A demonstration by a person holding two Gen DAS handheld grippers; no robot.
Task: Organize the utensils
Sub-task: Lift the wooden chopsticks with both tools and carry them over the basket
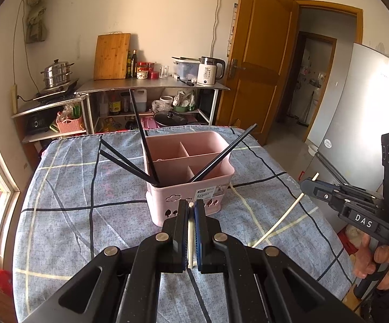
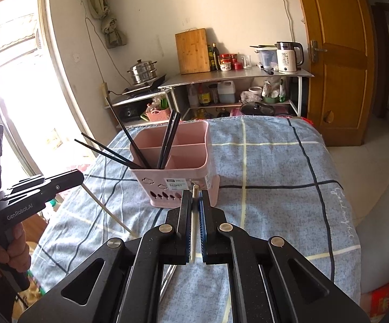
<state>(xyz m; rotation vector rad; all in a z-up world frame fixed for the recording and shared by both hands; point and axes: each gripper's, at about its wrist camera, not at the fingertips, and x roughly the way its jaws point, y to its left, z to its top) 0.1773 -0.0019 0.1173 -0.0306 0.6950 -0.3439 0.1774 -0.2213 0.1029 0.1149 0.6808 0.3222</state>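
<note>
A pink divided basket stands on the blue checked cloth, with several black chopsticks leaning out of its compartments. My left gripper is just in front of the basket, shut on a cream chopstick that lies along its pads. In the right wrist view, the left gripper is at the left with that chopstick slanting down from it. My right gripper is shut on a second cream chopstick. From the left wrist view, the right gripper holds it off the table's right side.
The table's blue checked cloth spreads around the basket. Behind it a steel shelf unit carries a kettle, a cutting board and a steamer pot. A wooden door and a fridge are on the right, a window on the left.
</note>
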